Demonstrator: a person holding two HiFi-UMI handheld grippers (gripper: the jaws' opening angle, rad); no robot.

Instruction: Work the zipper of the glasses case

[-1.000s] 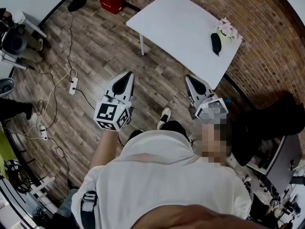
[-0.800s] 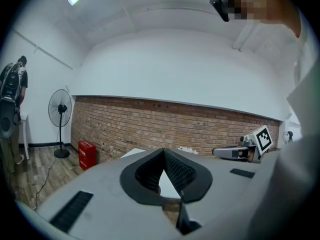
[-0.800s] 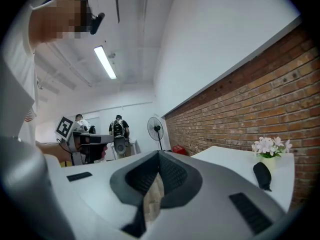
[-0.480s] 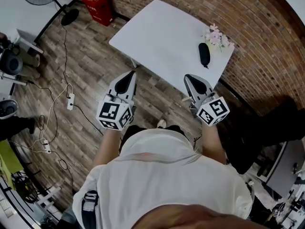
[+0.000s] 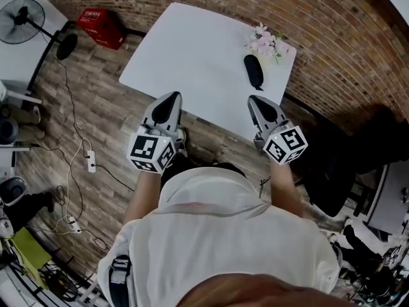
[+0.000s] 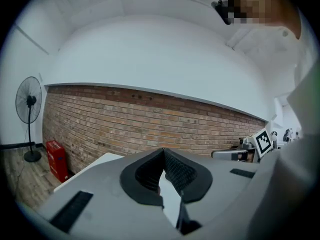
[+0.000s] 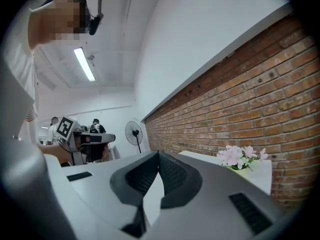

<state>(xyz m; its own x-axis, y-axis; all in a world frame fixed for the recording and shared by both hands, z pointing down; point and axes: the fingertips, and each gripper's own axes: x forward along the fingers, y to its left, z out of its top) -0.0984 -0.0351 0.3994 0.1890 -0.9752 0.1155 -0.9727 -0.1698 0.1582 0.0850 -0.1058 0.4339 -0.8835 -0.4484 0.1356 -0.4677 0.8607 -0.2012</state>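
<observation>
Head view: you hold the left gripper (image 5: 170, 101) and right gripper (image 5: 257, 104) level near the front edge of the white table (image 5: 185, 50), jaws closed on nothing; I judge this an approach posture. The dark glasses case (image 5: 254, 71) lies untouched toward the far edge beside the flowers (image 5: 265, 40). Plank floor (image 5: 83, 114); brick wall (image 5: 319, 37) behind.

Brick-walled room around a white rectangular table (image 5: 192, 50)
A red-brick wall (image 5: 332, 37), painted white higher up, runs behind the table, and a brown wood-plank floor (image 5: 102, 114) lies beneath it. Left of the table stand a red plastic crate (image 5: 102, 27) and, further out, a black pedestal fan (image 5: 24, 19). A white power strip (image 5: 90, 165) with trailing cables lies on the floor left of the table. A ceiling strip light (image 7: 84, 64) glows above
</observation>
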